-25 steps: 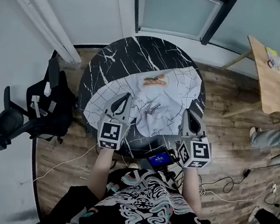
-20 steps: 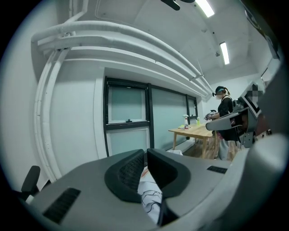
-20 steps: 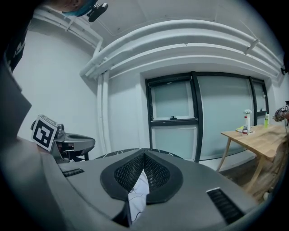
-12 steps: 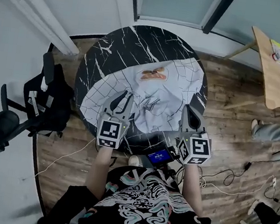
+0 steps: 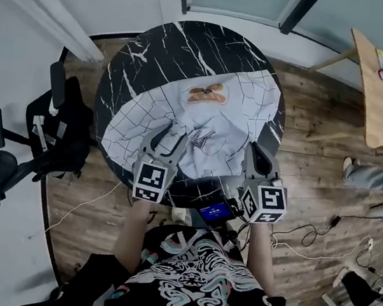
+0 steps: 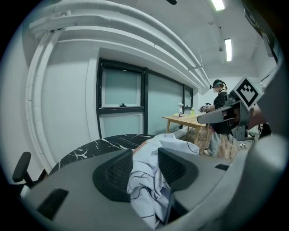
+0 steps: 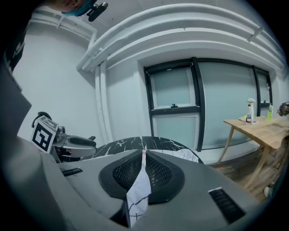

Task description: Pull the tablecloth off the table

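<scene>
Plank floor [image 5: 316, 173] is running under everything, with cables [image 5: 321, 238] trailing across it on the person's right.

Round worktop [image 5: 155, 59], black marble with white veins, is filling the middle of the head view. Its far and left parts are lying bare.

Tablecloth [image 5: 232, 112], pale with thin dark lines, is covering the near and right part of the round worktop. It is rumpling toward the near rim and gathering up at both tongs (a brownish print is showing near its middle).

Black office chair [image 5: 32, 151] is standing on the floor left of the round worktop, apart from it.

Wooden worktop [image 5: 379, 97] is sitting well off at upper right, with small bottles on it.

Left tongs [image 6: 144, 154] are standing partly apart, the jaws having just been opening. A bunched fold of tablecloth is lying loose in the gap and the pads are not clamping it.

Right tongs [image 7: 143, 155] are standing nearly together, the jaws having just been opening a touch. The pads are pinching a thin flat fold of tablecloth, which is hanging down below them.

In the head view both tongs are hovering at the near rim, one on each side of the rumpled heap. Each marker cube is facing back toward the person.

Small lit screen [image 5: 213, 212] is glowing between the two cubes, just below the rim.
</scene>
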Tool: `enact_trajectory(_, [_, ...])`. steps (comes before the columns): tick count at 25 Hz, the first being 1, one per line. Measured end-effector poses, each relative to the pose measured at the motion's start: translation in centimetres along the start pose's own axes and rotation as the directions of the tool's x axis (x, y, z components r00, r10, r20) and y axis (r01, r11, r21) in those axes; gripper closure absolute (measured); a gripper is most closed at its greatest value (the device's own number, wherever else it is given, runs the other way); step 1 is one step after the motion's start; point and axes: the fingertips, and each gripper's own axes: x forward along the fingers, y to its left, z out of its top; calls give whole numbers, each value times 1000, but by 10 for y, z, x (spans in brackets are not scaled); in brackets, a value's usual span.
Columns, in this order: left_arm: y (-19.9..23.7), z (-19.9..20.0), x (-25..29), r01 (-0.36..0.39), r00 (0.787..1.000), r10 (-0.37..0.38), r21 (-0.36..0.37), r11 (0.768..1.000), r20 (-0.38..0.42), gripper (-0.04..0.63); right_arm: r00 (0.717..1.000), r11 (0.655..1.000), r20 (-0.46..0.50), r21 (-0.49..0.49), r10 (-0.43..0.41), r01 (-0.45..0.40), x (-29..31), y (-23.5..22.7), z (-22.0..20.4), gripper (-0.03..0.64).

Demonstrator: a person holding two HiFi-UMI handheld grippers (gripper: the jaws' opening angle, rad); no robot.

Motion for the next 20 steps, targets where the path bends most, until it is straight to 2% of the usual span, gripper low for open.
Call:
enact_trajectory(8, [-7,-22,12,-7,998,7,0,1000,-57,359,999,1000,-40,9,30,-30,18,-11,-14,565])
enact_trajectory(11, [-9,-31,17,-6,997,6,6,1000,-82,345,997,999,-65,12,49,-49,26,-13,-24,536])
enact_trajectory(15, [-11,-45,22,-6,993,7,8,1000,-116,291,994,998,-88,22,61,-60,34,-14,-36,505])
enact_trajectory(20, [-14,-50,26,-14,993,16,18,1000,-118,272,991,997,-113,27,70,-67,44,-19,-45,482])
